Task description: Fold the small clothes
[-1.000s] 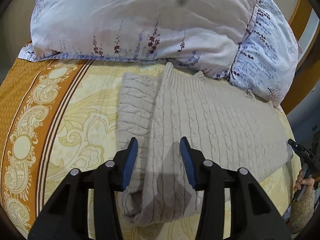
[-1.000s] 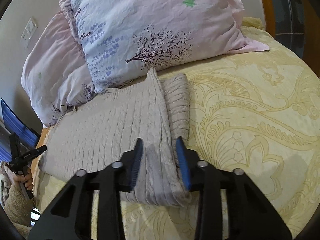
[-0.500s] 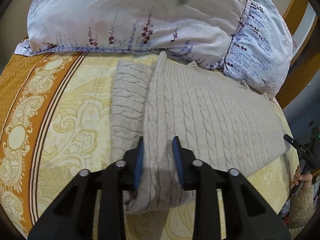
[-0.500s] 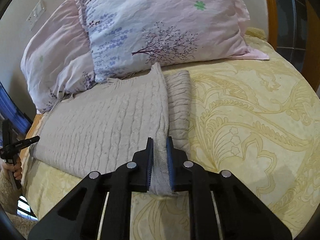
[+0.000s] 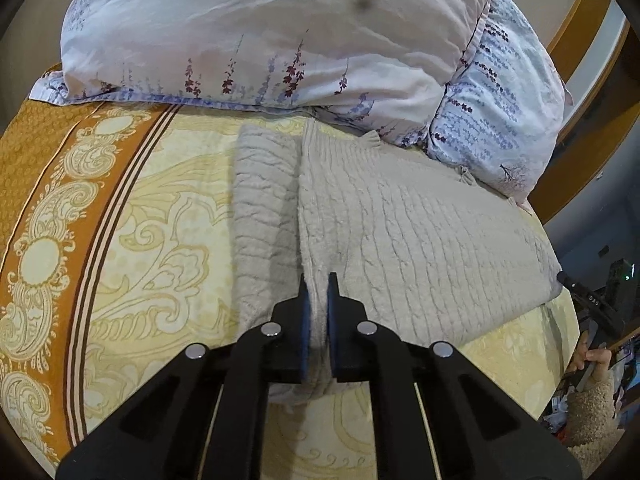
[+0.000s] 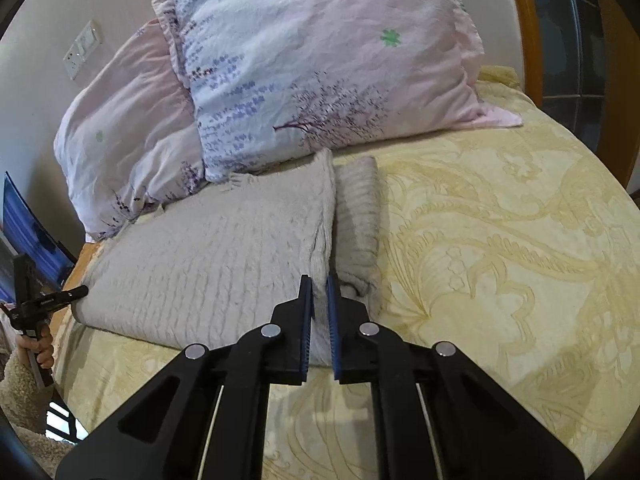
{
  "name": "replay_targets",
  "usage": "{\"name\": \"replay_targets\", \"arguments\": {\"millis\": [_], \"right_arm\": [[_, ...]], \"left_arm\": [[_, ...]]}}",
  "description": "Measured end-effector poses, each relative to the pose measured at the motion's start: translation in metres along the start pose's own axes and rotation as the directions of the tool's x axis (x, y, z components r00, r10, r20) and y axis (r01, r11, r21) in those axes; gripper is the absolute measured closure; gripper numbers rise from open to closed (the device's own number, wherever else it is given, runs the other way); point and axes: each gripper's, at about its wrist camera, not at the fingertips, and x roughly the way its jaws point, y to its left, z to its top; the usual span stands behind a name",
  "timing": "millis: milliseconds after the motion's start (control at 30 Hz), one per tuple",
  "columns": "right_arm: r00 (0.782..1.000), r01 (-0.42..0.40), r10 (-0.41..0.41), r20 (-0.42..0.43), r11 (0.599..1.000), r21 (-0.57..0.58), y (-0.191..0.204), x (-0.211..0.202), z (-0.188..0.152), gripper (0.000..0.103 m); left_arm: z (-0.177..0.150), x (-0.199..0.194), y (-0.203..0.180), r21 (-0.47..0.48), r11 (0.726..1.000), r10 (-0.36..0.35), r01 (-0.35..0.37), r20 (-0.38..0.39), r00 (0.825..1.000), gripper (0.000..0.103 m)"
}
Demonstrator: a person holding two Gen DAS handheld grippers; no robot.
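A beige cable-knit sweater [image 5: 400, 232] lies flat on the yellow patterned bedspread [image 5: 160, 264], with a sleeve folded along each side. My left gripper [image 5: 318, 292] is shut on the sweater's near left hem edge, pinching a ridge of knit between its blue pads. In the right wrist view the same sweater [image 6: 224, 256] spreads to the left, and my right gripper [image 6: 319, 292] is shut on its near right hem edge beside the folded sleeve [image 6: 358, 216].
Two floral pillows [image 5: 260, 32] [image 6: 320, 64] lie just behind the sweater at the head of the bed. A wooden bed frame [image 6: 528, 32] curves behind them. The orange border [image 5: 44, 208] of the bedspread runs at far left. Each view shows the other hand at the edge.
Both grippers have closed from open onto the sweater's near hem corners and have pinched up the knit. Both have drawn slightly back.
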Motion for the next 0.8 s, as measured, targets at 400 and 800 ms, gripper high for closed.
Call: {"name": "replay_targets", "arguments": {"millis": [400,800], "right_arm": [[0.999,0.037,-0.038,0.016,0.997,0.071,-0.005,0.0,-0.002,0.072],[0.999,-0.013,0.009,-0.04,0.996,-0.086,0.057,0.041,0.025,0.044]], "left_arm": [[-0.001,0.004,-0.002,0.021,0.999,0.048,-0.049,0.006,0.999,0.064],[0.02,-0.01,-0.043,0.077,0.995,0.049,-0.059,0.127,0.991,0.032]]}}
